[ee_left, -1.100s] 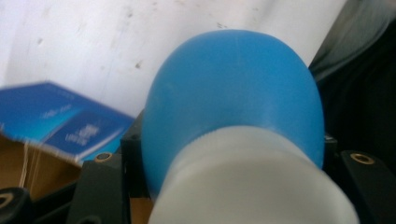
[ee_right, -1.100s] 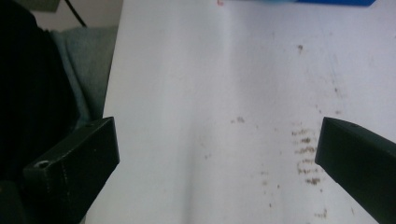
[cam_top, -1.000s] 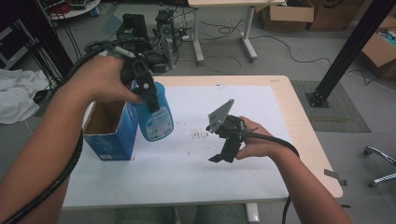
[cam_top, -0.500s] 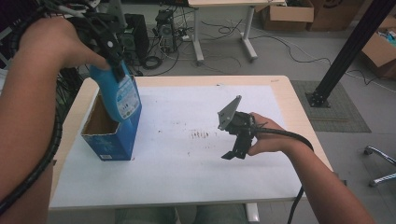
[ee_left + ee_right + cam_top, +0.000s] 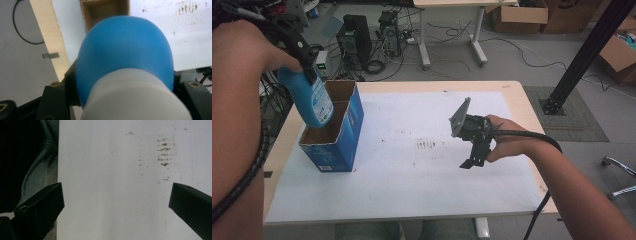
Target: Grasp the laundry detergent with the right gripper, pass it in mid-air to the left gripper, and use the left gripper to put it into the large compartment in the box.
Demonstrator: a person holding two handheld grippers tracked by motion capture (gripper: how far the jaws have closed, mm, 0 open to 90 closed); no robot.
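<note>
Since the earlier frame the left gripper (image 5: 307, 62) has carried the blue bottle (image 5: 314, 100) up to the frame's upper left, above the open cardboard box (image 5: 343, 137). It pinches the bottle's neck; the right gripper (image 5: 473, 161) hangs spread at centre right. Best lowered straight, bottom first, clearing the box walls.

Black two-jaw tongs (image 5: 472, 162) with brass screws, grey three-cornered plate (image 5: 459, 116), thick black trailing cables (image 5: 532, 136).

High view above table (image 5: 412, 200), looking forward-down, gripper views close (sharing its stained white sheet (image 5: 112, 182))
</note>
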